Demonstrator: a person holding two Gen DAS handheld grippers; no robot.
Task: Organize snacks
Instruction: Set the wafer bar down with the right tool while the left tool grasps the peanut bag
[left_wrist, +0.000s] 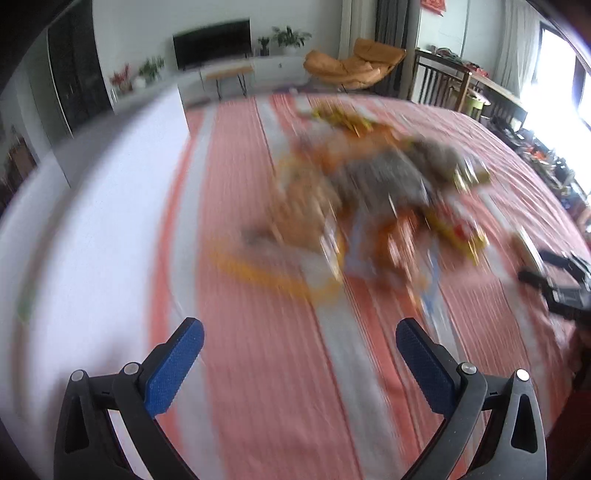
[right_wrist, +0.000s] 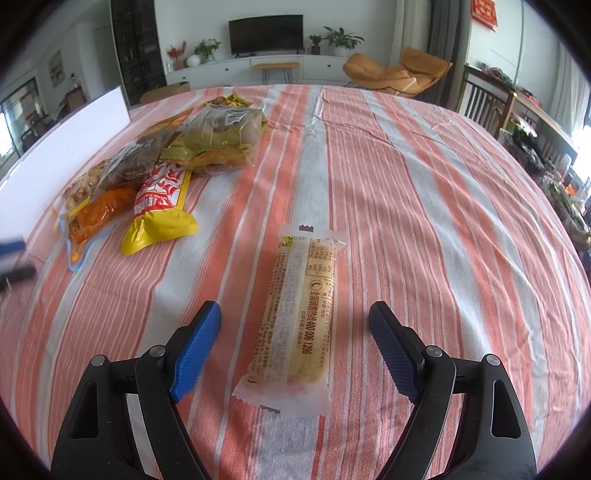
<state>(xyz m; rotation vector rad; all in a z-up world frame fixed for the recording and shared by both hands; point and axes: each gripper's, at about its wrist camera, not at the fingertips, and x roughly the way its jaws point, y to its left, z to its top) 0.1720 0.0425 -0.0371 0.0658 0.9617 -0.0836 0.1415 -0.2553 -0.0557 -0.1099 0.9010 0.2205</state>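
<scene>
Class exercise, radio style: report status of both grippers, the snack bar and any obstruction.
Left gripper open, empty. Right gripper open, astride snack bar lying flat on striped cloth, pads clear. Snack pile off to one side; nothing in the way.

The table (right_wrist: 424, 192) wears an orange-and-white striped cloth (right_wrist: 369, 147). A long wrapped snack bar (right_wrist: 299, 317) lies alone at lower centre of the right wrist view. At upper left a heap of snack packets (right_wrist: 166, 158) rests on the cloth, a yellow-and-red packet (right_wrist: 159, 206) lying nearest the bar.
</scene>
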